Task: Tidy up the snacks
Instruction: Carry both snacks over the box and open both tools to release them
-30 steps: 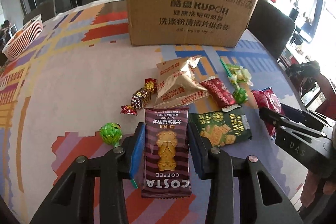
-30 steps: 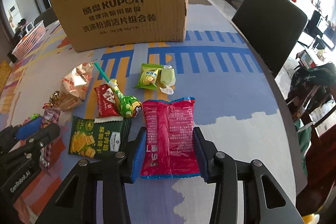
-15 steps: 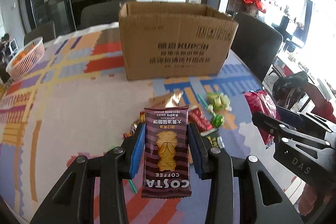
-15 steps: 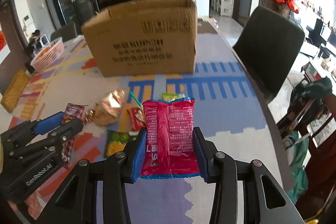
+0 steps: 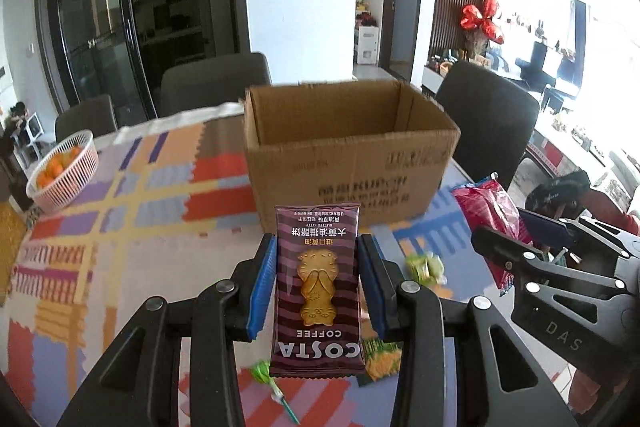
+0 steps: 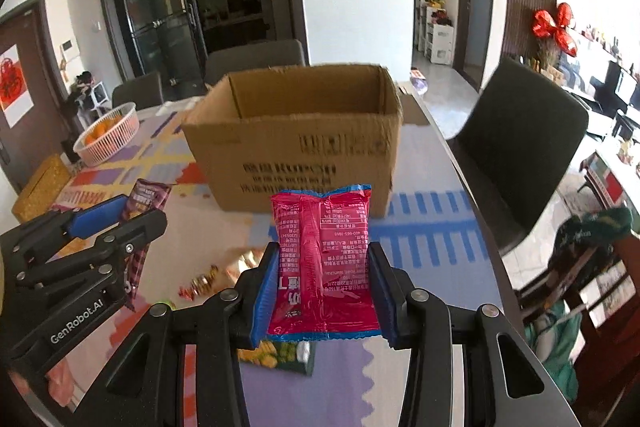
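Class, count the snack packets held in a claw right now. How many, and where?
2. The brown Costa biscuit packet is in the left claw; the pink packet is in the right claw.

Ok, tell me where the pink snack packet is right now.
The pink snack packet is clamped in the right gripper, held above the table in front of the open cardboard box.

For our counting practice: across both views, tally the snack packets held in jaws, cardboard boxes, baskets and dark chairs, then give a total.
Snack packets held in jaws: 2 (brown biscuit packet, pink packet)
Cardboard box: 1
Basket: 1
Dark chairs: 3
Total: 7
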### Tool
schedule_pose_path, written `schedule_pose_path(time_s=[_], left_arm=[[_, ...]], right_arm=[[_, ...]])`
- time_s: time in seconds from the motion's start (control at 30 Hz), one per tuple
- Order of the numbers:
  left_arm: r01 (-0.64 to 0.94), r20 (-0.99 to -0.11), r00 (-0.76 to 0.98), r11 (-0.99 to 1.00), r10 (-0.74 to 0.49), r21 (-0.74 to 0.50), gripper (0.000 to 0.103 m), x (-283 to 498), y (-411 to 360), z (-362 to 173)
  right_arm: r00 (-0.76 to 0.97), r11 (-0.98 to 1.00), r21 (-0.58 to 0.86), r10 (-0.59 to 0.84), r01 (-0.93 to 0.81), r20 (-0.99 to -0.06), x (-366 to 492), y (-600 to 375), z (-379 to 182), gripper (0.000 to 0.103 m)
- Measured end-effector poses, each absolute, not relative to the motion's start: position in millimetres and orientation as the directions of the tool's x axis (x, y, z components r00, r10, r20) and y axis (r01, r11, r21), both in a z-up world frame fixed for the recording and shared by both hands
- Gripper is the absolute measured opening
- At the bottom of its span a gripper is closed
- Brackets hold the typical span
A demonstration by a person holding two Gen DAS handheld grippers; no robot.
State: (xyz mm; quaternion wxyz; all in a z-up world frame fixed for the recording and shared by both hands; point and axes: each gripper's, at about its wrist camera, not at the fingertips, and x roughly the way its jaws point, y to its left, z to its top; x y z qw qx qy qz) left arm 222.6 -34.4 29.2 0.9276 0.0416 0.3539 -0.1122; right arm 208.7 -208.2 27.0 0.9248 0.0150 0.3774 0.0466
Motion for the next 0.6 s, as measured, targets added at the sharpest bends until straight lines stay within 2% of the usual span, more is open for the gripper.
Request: schedule_pose_path(time_s=[0.27, 0.6], left_arm=[[0.231, -0.628, 0.760, 0.973, -0.168, 0.019, 0.040, 250.4, -34.3, 64.2], [0.242, -0.606, 0.776, 0.970, -0.174, 0.030, 0.040, 287.5, -40.9, 91.8]], right_arm=[[0.744, 0.994, 0.043, 0.106, -0.103, -0.659, 237.5, -200.5, 58.3, 0.043], [0.745, 0.989, 0.096, 0.145, -0.109, -0.651, 282.3, -208.6, 83.2, 0.043]])
